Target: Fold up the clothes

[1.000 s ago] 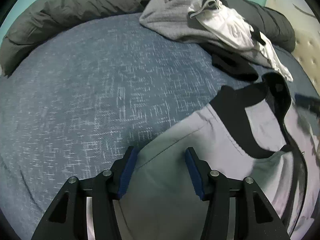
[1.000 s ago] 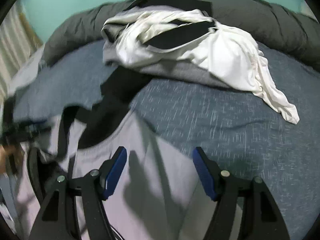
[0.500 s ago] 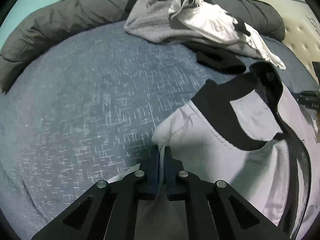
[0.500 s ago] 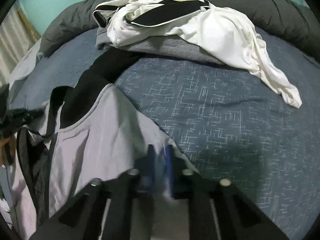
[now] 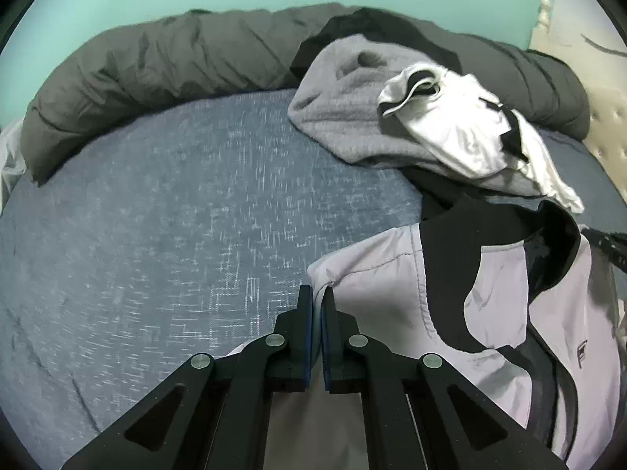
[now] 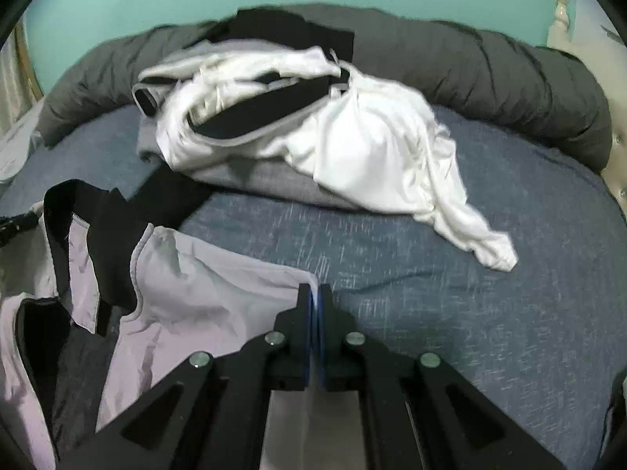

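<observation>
dim, even light | soft shadows | fisheye edges dark | slight blur

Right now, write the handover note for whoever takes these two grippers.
Left gripper: shut on the lilac jacket at one shoulder edge.
Right gripper: shut on the same jacket at the other shoulder edge.
The jacket is unzipped and spread over the blue bedsheet. The pile of unfolded clothes lies further back, in front of the grey duvet.
Done: both shoulders gripped.
Left: fold this jacket, then the pile.
</observation>
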